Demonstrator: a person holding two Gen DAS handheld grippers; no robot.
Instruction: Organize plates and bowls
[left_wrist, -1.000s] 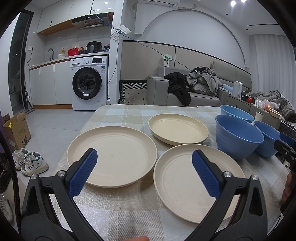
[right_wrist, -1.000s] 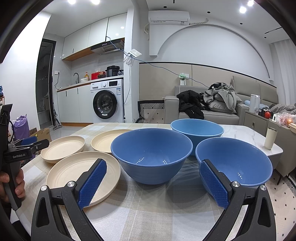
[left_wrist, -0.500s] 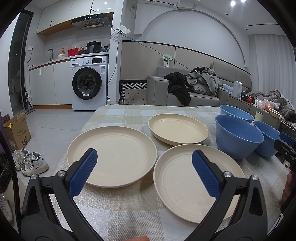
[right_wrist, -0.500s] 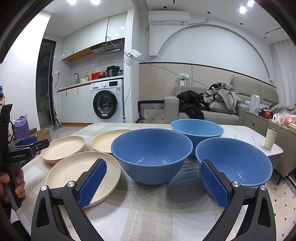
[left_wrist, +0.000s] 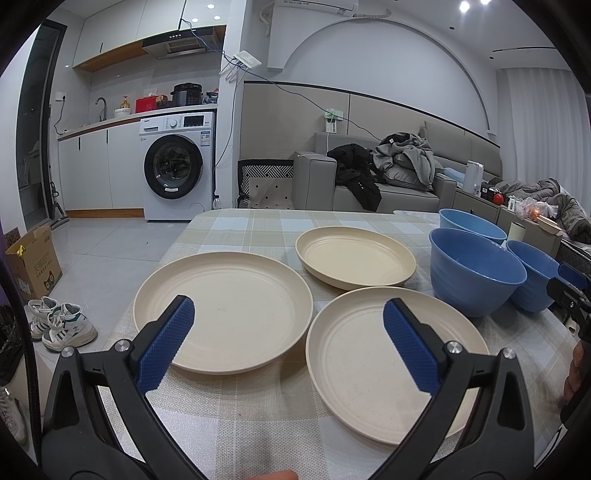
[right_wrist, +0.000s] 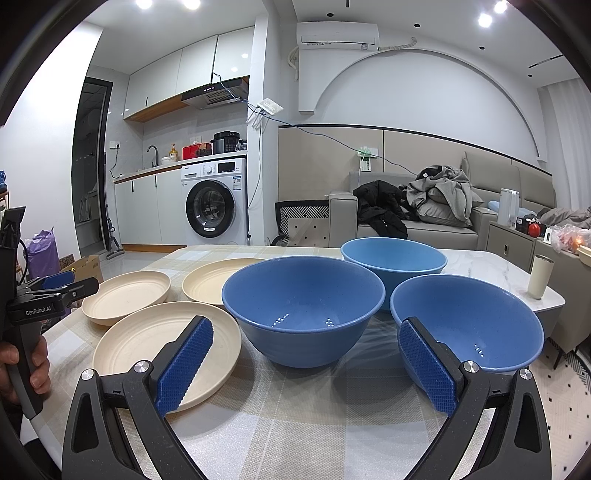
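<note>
**Two open tongs above plates and bowls on a checked surface**

Left tongs (left_wrist: 284, 325): blue pads spread wide, holding nothing, at the lower centre of the left wrist view. Behind them lie three cream plates, none stacked: the left plate (left_wrist: 223, 310) at centre left, the near plate (left_wrist: 369, 365) at lower right, the far plate (left_wrist: 354, 254) above centre. Right tongs (right_wrist: 306, 354): likewise spread and empty, low in the right wrist view. Beyond them stand three blue bowls, each upright: the middle bowl (right_wrist: 303, 299) at centre, the right bowl (right_wrist: 469, 325) just beside it, the far bowl (right_wrist: 393, 254) behind both. All rest on the checked surface (right_wrist: 295, 424). A washing machine (left_wrist: 175, 166) occupies the upper left background.
</note>
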